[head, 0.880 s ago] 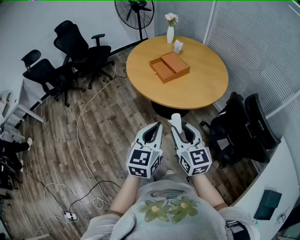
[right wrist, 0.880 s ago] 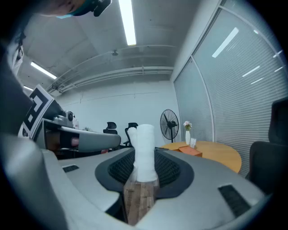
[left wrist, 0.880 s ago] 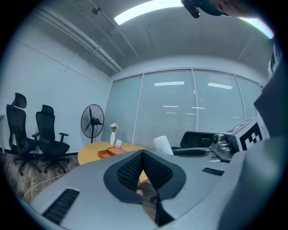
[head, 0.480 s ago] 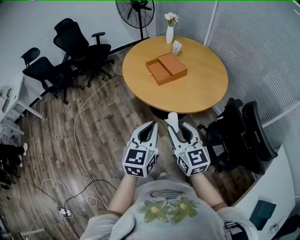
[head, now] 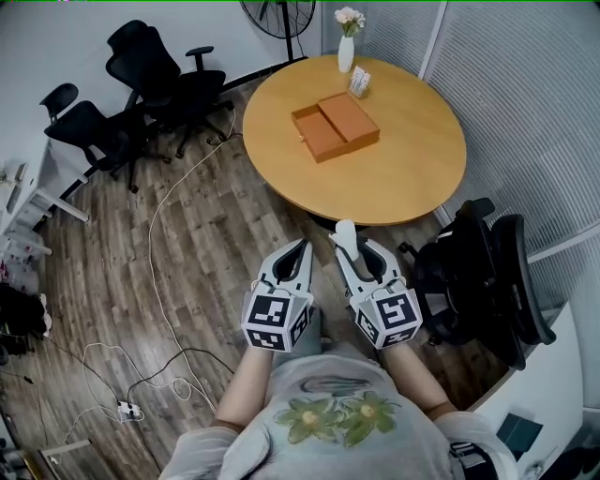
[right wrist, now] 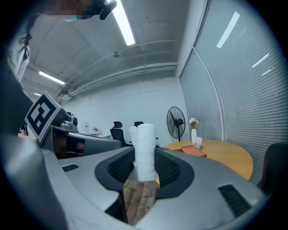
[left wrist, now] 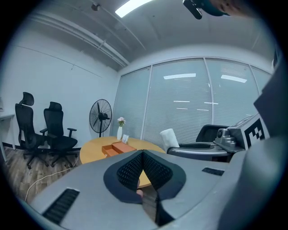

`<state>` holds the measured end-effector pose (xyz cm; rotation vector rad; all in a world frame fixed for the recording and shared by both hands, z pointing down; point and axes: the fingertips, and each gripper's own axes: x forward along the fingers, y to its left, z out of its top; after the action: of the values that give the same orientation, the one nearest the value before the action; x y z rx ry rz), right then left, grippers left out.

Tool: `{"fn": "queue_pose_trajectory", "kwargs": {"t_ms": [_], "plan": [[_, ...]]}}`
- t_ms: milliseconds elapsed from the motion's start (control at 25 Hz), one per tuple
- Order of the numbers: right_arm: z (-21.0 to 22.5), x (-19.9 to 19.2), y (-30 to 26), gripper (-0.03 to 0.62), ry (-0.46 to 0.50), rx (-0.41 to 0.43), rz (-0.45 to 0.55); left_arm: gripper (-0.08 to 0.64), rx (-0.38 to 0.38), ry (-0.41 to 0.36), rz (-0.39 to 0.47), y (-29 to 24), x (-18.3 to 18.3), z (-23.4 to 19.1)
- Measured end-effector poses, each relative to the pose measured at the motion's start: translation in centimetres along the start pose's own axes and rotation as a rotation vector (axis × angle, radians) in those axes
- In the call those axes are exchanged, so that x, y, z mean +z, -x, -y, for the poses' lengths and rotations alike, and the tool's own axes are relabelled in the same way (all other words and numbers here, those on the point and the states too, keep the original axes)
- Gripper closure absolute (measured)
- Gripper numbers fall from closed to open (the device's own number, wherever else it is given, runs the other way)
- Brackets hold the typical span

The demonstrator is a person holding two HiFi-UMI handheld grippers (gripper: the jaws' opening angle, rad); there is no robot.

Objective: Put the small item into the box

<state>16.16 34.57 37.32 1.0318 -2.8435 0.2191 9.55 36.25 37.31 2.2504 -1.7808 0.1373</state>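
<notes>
An orange box (head: 335,127) lies open on the round wooden table (head: 403,169), its lid flat beside the tray; it shows small in the left gripper view as the box (left wrist: 118,148) and in the right gripper view as the box (right wrist: 192,150). My right gripper (head: 351,251) is shut on a white rolled item (head: 347,239), which stands upright between the pads as the roll (right wrist: 145,152). My left gripper (head: 298,255) is beside it, jaws shut together and holding nothing. Both grippers hang over the floor, short of the table's near edge.
A vase of flowers (head: 348,39) and a small card holder (head: 359,82) stand at the table's far side. Black office chairs (head: 141,94) stand at the left, another chair (head: 483,281) at the right. A white cable (head: 155,272) trails on the wood floor. A fan (head: 281,11) stands behind.
The view has shifted toward the table, which sits slightly nearer and higher in frame. Both grippers keep the same pose, the right still holding the white roll.
</notes>
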Motion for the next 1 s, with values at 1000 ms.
{"fn": "queue_pose_trajectory", "kwargs": {"t_ms": [1000], "plan": [[14.7,7.1,-24.5,0.446,0.045,-0.148,0.037,0.558,-0.054,-0.037,0.012,-21.3,8.6,-19.0]]}}
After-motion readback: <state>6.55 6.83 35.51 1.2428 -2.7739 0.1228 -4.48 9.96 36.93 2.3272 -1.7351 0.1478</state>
